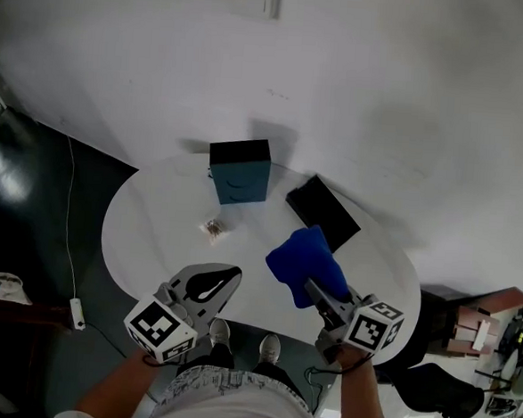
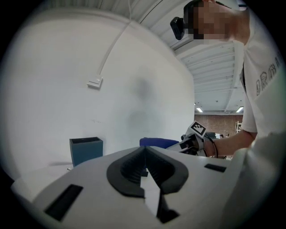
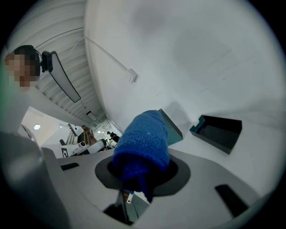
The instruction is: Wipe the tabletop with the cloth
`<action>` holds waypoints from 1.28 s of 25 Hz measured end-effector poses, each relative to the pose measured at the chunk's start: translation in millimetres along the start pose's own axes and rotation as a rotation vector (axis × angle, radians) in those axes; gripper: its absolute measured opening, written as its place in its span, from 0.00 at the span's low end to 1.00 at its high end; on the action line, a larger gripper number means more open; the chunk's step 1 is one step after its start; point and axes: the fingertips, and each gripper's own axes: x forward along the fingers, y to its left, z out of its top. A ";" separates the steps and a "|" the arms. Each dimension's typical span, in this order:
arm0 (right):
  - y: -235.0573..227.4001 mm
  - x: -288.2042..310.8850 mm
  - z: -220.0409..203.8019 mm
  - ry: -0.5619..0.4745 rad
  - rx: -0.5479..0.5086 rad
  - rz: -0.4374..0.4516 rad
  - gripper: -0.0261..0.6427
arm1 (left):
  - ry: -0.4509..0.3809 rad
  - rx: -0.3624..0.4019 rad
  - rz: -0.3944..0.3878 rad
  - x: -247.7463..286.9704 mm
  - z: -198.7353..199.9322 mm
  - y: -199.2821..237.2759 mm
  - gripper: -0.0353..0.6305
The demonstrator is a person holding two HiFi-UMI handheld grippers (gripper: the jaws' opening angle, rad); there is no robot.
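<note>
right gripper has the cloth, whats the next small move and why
Probably lower the right gripper until the blue cloth presses flat on the white tabletop. The gripper is shut on the cloth, but the cloth looks bunched up rather than spread, and bare tabletop lies just to its left.

White round tabletop (image 1: 154,214), frame centre. Open teal box (image 1: 240,171) at upper edge. Flat black slab (image 1: 323,212) right. Small crumpled scrap (image 1: 214,229) centre-left.
</note>
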 end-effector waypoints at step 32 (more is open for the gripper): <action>16.7 -0.7 4.0 0.032 -0.030 0.066 0.21 | -0.028 0.007 0.120 -12.0 8.5 23.6 0.09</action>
